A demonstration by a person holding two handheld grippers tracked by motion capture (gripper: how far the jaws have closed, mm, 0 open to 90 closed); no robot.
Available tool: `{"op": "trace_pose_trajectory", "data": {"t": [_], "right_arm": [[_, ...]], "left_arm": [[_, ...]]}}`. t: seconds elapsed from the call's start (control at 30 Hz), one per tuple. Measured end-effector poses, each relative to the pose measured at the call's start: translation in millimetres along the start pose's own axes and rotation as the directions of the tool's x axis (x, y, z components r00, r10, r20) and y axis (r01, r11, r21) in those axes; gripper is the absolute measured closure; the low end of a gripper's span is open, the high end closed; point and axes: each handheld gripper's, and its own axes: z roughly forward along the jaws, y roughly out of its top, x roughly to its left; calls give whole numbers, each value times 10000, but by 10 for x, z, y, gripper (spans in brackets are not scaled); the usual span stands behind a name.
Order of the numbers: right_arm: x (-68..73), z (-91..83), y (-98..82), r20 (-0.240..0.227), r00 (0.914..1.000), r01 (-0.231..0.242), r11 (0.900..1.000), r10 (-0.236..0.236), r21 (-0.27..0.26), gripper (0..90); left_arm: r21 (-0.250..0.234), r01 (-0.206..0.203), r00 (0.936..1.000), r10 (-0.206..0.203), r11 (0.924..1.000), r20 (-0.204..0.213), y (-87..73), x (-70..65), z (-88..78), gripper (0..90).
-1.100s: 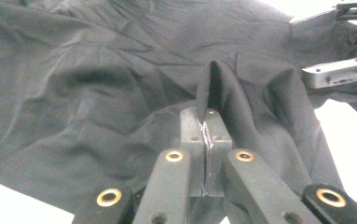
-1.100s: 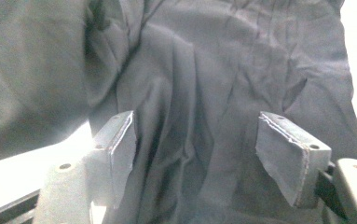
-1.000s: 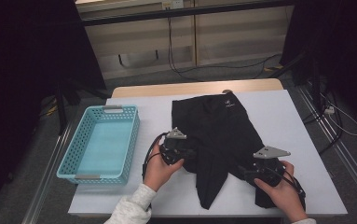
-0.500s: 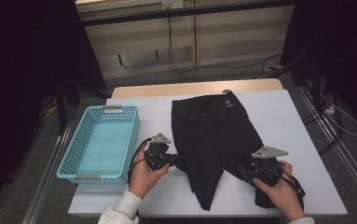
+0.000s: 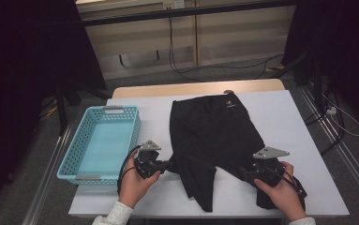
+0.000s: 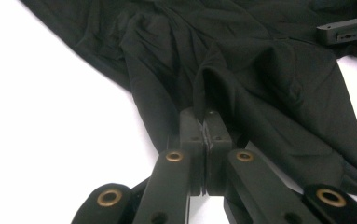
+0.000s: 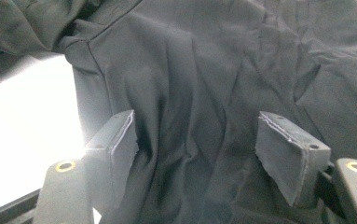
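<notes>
On the white surface [image 5: 303, 122] a pair of black shorts [image 5: 214, 136] is spread flat, waistband toward the far edge, legs toward the person. The left claw [image 5: 168, 165] is clamped on a raised fold of the shorts [image 6: 241, 70] at the edge of one leg, its jaws pressed together with cloth pinched between them. The right claw [image 5: 247, 174] is held over the other leg, jaws wide apart above the fabric [image 7: 195, 107], with nothing gripped. A light blue basket [image 5: 121, 114] is set at the left of the surface, just beside the shorts.
</notes>
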Motion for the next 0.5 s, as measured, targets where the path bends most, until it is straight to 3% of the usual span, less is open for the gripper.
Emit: {"op": "trace_pose_trajectory", "data": {"t": [0.33, 0.5], "right_arm": [[-2, 9, 4, -35, 10000, -15, 10000, 15, -16, 291], [-3, 16, 9, -41, 10000, -25, 10000, 25, -24, 290]], "left_arm": [[-163, 176, 9996, -179, 9997, -199, -31, 37, -82, 852], [-497, 223, 9987, -245, 9985, -446, 51, 38, -152, 664]]}}
